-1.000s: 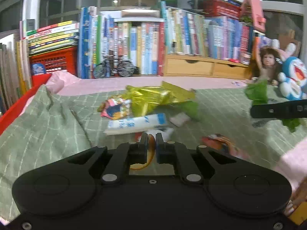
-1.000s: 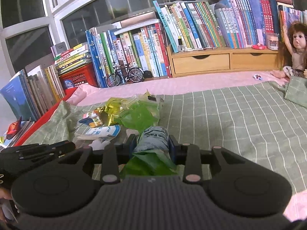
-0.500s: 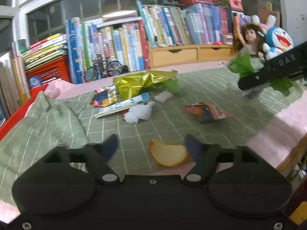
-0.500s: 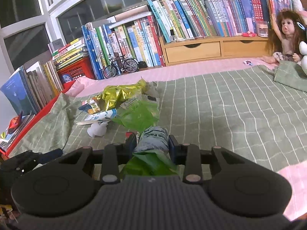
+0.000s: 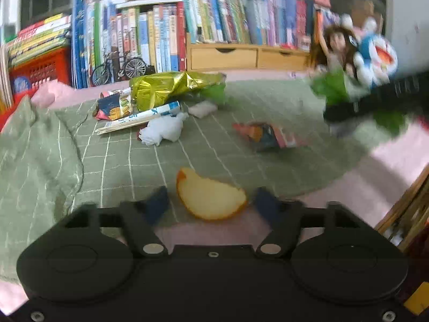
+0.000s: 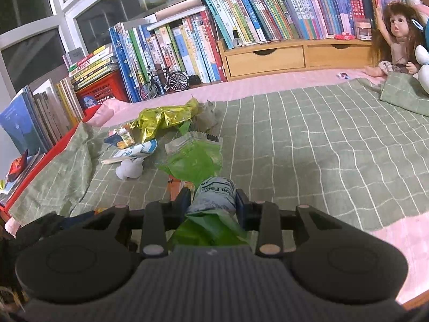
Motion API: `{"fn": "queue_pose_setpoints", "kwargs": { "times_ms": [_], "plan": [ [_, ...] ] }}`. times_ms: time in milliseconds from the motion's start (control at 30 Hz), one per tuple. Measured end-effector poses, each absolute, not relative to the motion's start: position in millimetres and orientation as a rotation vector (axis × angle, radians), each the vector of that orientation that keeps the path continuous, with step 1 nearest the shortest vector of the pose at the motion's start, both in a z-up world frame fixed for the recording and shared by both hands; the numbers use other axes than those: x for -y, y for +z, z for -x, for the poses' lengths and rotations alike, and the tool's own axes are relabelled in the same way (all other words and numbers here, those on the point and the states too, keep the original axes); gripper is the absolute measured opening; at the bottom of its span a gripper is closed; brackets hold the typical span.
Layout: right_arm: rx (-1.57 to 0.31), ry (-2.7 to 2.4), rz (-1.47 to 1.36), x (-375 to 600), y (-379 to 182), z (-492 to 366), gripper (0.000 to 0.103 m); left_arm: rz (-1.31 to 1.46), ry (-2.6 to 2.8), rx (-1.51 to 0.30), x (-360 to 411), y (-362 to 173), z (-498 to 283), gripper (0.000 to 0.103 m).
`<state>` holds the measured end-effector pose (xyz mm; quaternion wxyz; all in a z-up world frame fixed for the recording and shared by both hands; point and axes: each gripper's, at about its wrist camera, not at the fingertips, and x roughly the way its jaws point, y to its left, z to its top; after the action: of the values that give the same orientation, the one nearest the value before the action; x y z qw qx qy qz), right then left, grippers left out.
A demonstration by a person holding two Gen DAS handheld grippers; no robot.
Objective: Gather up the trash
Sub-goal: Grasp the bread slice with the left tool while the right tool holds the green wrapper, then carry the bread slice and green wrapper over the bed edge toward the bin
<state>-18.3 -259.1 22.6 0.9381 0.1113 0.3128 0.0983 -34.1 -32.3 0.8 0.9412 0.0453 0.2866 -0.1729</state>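
Trash lies scattered over the green checked blanket (image 6: 335,145). From the left wrist view, the left gripper (image 5: 210,202) has its jaws apart, and they have just been closing in; an orange-rimmed peel (image 5: 209,197) lies between the blue fingertips (image 5: 158,204), neither pad pressing on it (its right tip comes close). At ten o'clock from the peel sit a white tissue wad (image 5: 163,131), a gold foil bag (image 5: 171,87) and a flat blue-and-white packet (image 5: 139,118); at one o'clock lies a crumpled colourful wrapper (image 5: 265,136). The right gripper (image 6: 213,200) is clamped on a pale printed bundle (image 6: 214,196) with green plastic (image 6: 209,228) trailing under it. Another green bag (image 6: 195,161) lies just beyond, at twelve o'clock.
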Motion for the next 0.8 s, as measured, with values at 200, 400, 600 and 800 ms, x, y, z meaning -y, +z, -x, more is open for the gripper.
{"fn": "queue_pose_setpoints", "kwargs": {
  "times_ms": [200,400,600,800],
  "plan": [
    [-0.653,0.223,-0.215,254.6,18.6,29.4,0.041,-0.164,-0.338,-0.557,38.9,8.5,43.9,0.032],
    [-0.676,0.249,-0.229,250.5,17.6,43.9,0.041,-0.164,-0.364,-0.548,41.9,17.0,61.9,0.031],
    [-0.721,0.264,-0.291,251.6,12.4,67.7,0.041,-0.070,-0.315,-0.545,35.4,22.4,90.9,0.031],
    [-0.757,0.251,-0.334,255.8,2.7,97.8,0.040,-0.058,-0.318,-0.530,32.7,21.5,128.7,0.031]
  ]
}}
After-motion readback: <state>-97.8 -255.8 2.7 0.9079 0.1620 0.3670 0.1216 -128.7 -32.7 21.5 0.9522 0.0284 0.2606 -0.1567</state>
